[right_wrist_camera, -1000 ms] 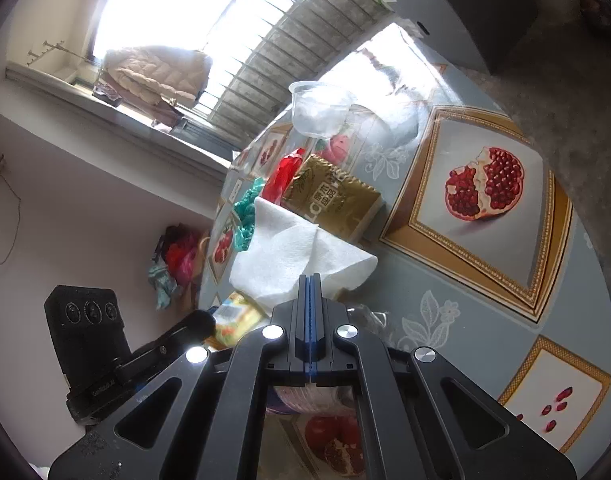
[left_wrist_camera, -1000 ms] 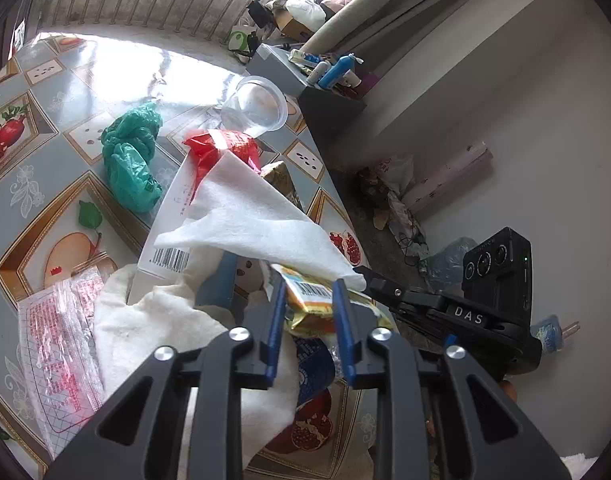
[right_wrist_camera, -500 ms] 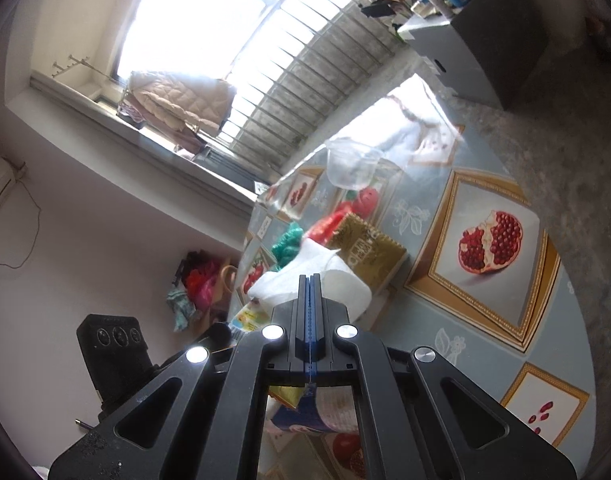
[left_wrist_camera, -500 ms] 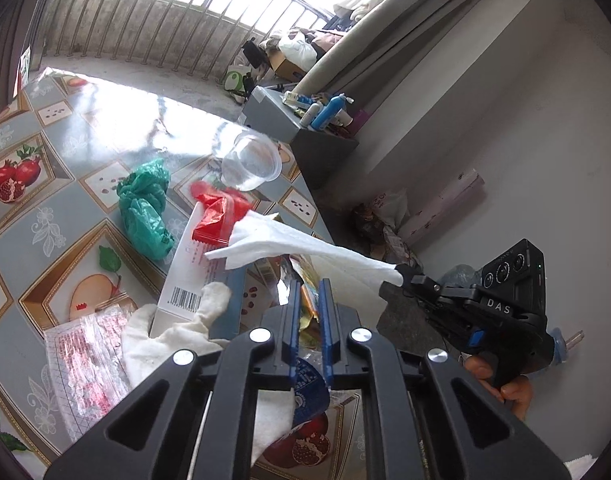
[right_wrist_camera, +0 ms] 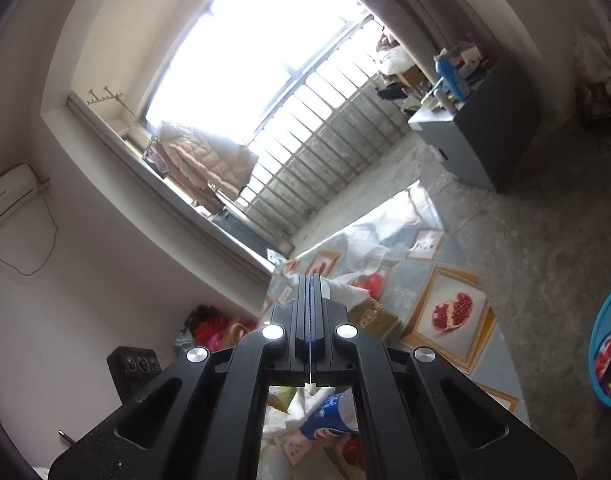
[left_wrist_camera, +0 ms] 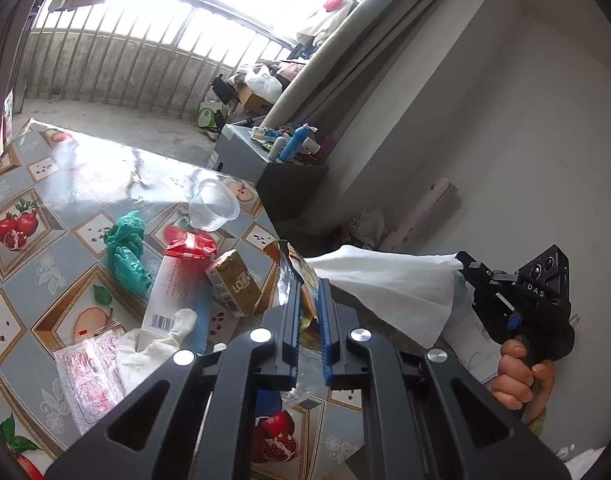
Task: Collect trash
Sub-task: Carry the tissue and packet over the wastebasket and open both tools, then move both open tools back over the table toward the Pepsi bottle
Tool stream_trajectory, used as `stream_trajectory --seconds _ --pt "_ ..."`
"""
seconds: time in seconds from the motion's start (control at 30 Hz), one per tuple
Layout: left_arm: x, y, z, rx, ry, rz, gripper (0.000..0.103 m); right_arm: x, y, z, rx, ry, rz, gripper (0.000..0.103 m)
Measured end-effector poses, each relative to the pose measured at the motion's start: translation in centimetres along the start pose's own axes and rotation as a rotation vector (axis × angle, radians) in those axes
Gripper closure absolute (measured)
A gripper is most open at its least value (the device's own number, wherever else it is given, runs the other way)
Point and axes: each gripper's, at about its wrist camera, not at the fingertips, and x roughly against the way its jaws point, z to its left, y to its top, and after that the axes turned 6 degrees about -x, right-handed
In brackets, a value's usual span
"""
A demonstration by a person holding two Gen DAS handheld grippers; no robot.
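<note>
The left gripper [left_wrist_camera: 308, 312], whose jaws stood apart around the yellow snack wrapper [left_wrist_camera: 301, 280] a second ago, has since clamped on it and lifted it off the table [left_wrist_camera: 45, 208]. The right gripper [left_wrist_camera: 461, 259] — pinched on the white tissue [left_wrist_camera: 389, 284] throughout — has carried it up and out past the table's edge, uncovering the gold carton [left_wrist_camera: 235, 282] and red-topped packet [left_wrist_camera: 177, 280] it had draped over.
</note>
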Motion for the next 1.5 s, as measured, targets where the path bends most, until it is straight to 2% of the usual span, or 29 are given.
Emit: stream_trajectory --seconds 0.17,0.33,0.6,0.8,0.97,1.13,1.37,1.4,1.43,1.47,1.5 --pt "-1.0 -0.1 -2.8 -0.038 -0.049 0.023 0.095 4.1 0.0 -1.3 -0.001 -0.059 -0.086 0.103" --pt "-4.1 -0.5 -6.8 -0.098 -0.124 0.072 0.095 7.7 -0.3 -4.1 -0.03 -0.177 -0.169 0.103" --pt "-12.4 -2.6 -15.3 -0.243 -0.197 0.217 0.095 13.1 -1.0 -10.3 -0.144 -0.327 -0.265 0.103" --pt "-20.4 -4.4 -21.0 -0.357 -0.205 0.351 0.095 13.5 -1.2 -16.8 -0.259 -0.398 -0.263 0.103" --pt "-29.1 -6.4 -25.0 -0.44 -0.178 0.497 0.095 13.2 -1.4 -23.6 -0.368 -0.449 -0.25 0.103" --pt "-36.9 -9.1 -26.8 -0.502 -0.123 0.611 0.094 12.4 -1.0 -29.3 -0.448 -0.528 -0.222 0.103" --pt "-43.9 -13.1 -28.4 -0.593 -0.062 0.676 0.091 10.6 -0.2 -34.4 -0.504 -0.568 -0.195 0.102" --pt "-44.9 -13.6 -28.3 -0.602 -0.043 0.688 0.088 10.2 -0.3 -35.5 -0.529 -0.581 -0.184 0.099" --pt "-45.9 -14.0 -28.5 -0.604 -0.034 0.701 0.081 10.0 -0.3 -36.4 -0.547 -0.6 -0.178 0.09" --pt "-46.7 -14.5 -28.5 -0.601 -0.028 0.716 0.069 9.6 -0.4 -37.3 -0.563 -0.622 -0.162 0.084" --pt "-47.4 -14.8 -28.5 -0.599 -0.011 0.728 0.066 9.4 -0.5 -37.8 -0.569 -0.646 -0.151 0.077"
